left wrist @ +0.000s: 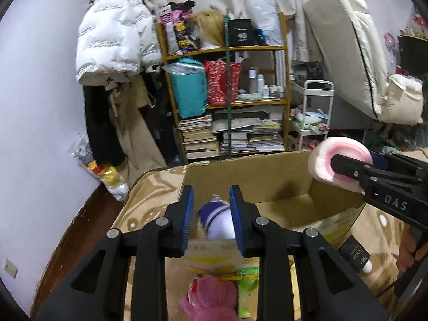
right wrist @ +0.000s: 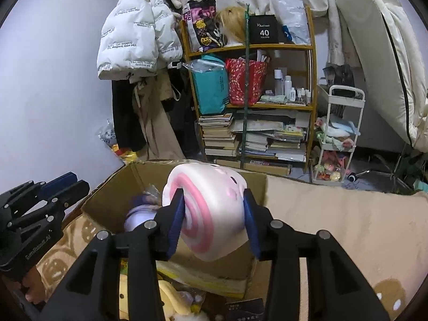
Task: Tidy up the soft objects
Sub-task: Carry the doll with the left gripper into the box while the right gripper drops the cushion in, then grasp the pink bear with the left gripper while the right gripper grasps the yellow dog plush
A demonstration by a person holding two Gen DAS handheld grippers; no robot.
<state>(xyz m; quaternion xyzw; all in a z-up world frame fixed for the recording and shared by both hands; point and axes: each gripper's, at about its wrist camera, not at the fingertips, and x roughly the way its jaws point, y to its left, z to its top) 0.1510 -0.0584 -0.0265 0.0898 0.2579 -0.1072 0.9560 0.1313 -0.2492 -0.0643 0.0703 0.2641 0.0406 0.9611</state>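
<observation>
An open cardboard box [left wrist: 267, 165] stands on a beige patterned rug. A purple and white plush [left wrist: 214, 219] lies inside it. My left gripper [left wrist: 211, 206] hangs over the box's near wall with its blue pads a little apart. The plush shows through the gap below, untouched. My right gripper [right wrist: 214, 214] holds a pink-and-white swirl roll plush [right wrist: 211, 195] over the box [right wrist: 107, 190], one pad on each end. In the left wrist view that roll plush [left wrist: 339, 147] hangs above the box's right wall.
A pink bear plush [left wrist: 211, 294], a green packet [left wrist: 248, 286] and a black bottle [left wrist: 353, 254] lie in front of the box. A yellow plush [right wrist: 165, 299] lies there too. Beyond stand a wooden shelf [right wrist: 251, 99], a white cart [right wrist: 339, 133] and hanging coats [right wrist: 133, 40].
</observation>
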